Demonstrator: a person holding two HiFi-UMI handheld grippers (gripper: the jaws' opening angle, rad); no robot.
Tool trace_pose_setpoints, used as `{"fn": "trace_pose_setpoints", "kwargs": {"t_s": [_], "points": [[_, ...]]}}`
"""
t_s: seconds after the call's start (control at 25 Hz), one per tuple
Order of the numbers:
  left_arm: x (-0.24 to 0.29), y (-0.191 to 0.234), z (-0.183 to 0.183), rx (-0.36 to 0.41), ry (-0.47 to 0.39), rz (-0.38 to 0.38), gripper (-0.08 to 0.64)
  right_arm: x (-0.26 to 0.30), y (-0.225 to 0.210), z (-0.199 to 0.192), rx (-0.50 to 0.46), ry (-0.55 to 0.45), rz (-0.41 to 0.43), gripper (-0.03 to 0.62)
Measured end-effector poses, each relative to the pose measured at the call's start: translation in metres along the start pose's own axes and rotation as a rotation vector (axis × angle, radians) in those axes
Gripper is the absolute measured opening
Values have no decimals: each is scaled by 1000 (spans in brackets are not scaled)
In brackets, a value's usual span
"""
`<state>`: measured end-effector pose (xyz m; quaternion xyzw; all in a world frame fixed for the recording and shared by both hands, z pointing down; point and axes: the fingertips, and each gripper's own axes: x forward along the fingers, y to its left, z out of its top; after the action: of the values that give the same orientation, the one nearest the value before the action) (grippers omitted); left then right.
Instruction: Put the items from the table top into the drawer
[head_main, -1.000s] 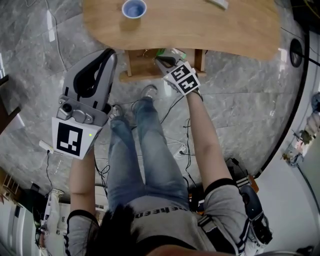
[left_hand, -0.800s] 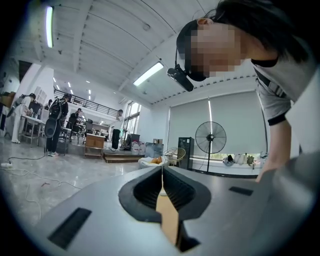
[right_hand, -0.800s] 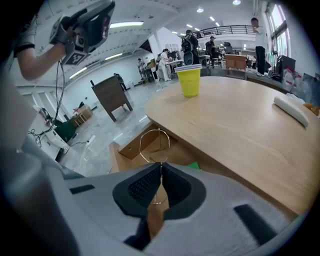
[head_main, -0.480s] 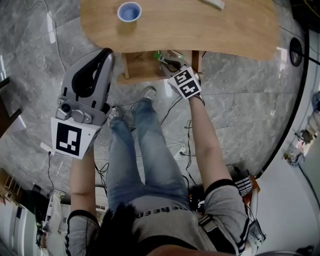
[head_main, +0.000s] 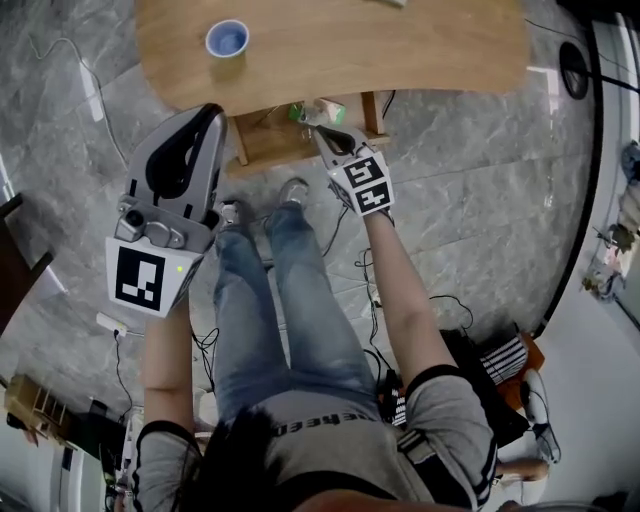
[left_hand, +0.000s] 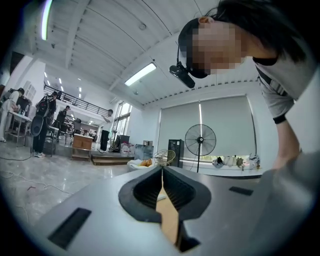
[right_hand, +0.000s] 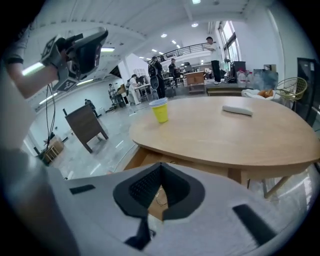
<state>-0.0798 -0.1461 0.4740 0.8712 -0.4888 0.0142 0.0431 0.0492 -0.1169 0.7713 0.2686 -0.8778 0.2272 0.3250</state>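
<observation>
Over the grey marble floor (head_main: 470, 200), the head view is showing the wooden table (head_main: 400, 60) along the top edge, the cup (head_main: 228, 40) standing at its upper left, and my right gripper (head_main: 320, 132) pointing at the drawer (head_main: 270, 145) just below the table's near edge. The left gripper view is showing my left gripper (left_hand: 161, 172) with its jaws pressed together on nothing. In the right gripper view the jaws have just been closing and are meeting empty, with the cup standing upper centre on the tabletop.
</observation>
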Motion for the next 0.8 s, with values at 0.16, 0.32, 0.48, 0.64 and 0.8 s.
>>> {"fn": "trace_pose_setpoints", "kwargs": {"t_s": [0.16,0.32,0.48,0.64,0.8], "points": [[-7,-11,9,16,9,-56,12,-25,9,11,67,-75,-72,0],[-20,-18,13,25,28,-108,12,-49,22,20,133,-140,-155,0],[-39,-30,25,21,41,-142,12,-84,44,32,185,-208,-222,0],[-54,-40,42,27,43,-180,12,-117,66,48,214,-279,-290,0],[-61,-45,81,9,-26,-196,12,-151,87,72,227,-352,-352,0]]}}
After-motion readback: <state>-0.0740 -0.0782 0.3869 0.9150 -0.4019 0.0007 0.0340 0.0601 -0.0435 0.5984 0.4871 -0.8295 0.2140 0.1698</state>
